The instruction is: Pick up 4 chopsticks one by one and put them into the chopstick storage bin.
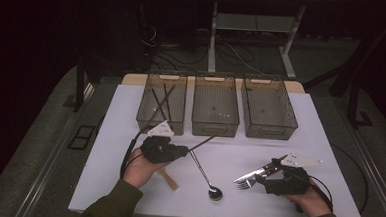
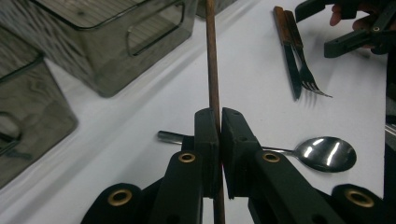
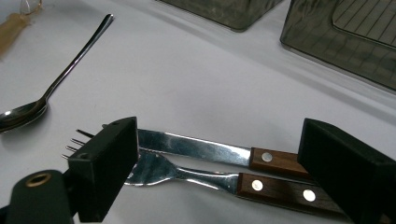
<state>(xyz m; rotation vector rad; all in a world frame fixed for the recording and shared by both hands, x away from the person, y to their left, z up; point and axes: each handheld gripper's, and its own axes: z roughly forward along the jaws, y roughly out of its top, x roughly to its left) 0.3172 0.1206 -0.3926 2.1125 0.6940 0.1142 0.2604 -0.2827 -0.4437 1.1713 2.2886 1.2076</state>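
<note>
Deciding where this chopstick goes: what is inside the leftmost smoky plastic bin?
The leftmost smoky plastic bin holds thin dark chopsticks, crossed. The left gripper's grey plate covers its near wall.

Brown chopstick [image 2: 213, 60] clamped in jaws, tip toward middle bin (level).

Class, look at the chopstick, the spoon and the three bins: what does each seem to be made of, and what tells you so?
Chopstick: probably wood, a matt brown stick with a faint grain.
Spoon: polished metal, likely steel; its bowl mirrors bright lights.
Bins: smoky see-through plastic, it seems; ribbed floors show through the walls, and handle slots are cut in the ends.
</note>
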